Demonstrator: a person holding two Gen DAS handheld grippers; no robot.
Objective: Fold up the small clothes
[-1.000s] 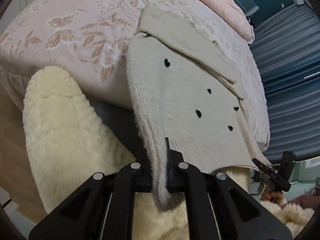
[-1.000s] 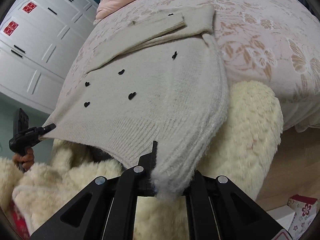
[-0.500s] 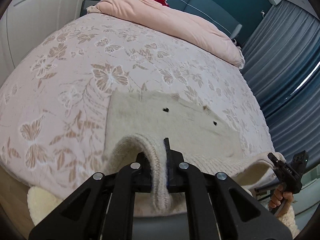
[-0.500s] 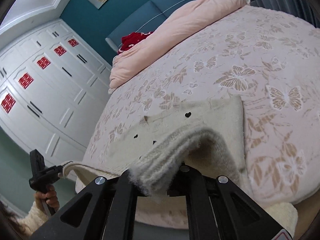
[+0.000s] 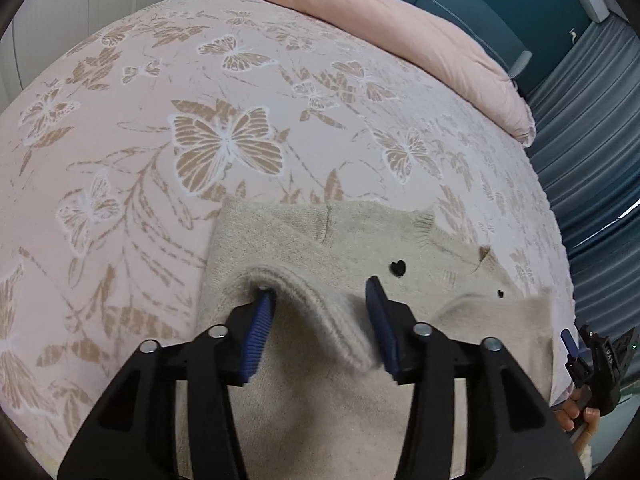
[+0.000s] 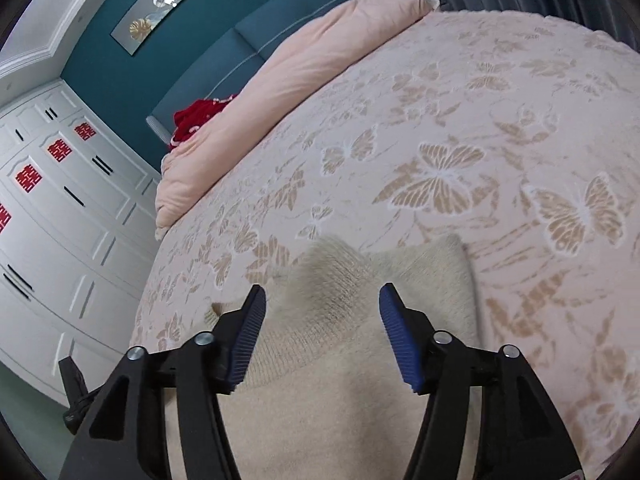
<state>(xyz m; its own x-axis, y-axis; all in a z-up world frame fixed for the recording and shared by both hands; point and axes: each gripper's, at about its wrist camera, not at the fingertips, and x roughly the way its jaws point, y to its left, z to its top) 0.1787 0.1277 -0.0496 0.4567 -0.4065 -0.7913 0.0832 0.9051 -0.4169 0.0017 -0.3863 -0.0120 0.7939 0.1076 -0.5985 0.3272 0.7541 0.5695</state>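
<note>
We see the sweater [image 5: 320, 380] lying on the bedspread [image 5: 224, 136] at the near edge of the bed, its lower part doubled up over the rest. Our left gripper [image 5: 318, 300] stands over the sweater's left side, a raised ridge of knit between its spread fingers; our right gripper [image 6: 322, 304] stands likewise over the right side, with a hump of hem between its parted fingers. Far beyond the sweater, a rolled quilt [image 6: 280, 80] lies across the head of the bed, against the headboard [image 6: 256, 44]. A wardrobe [image 6: 56, 216] stands to the left of the bed, curtains [image 5: 592, 128] to the right.
</note>
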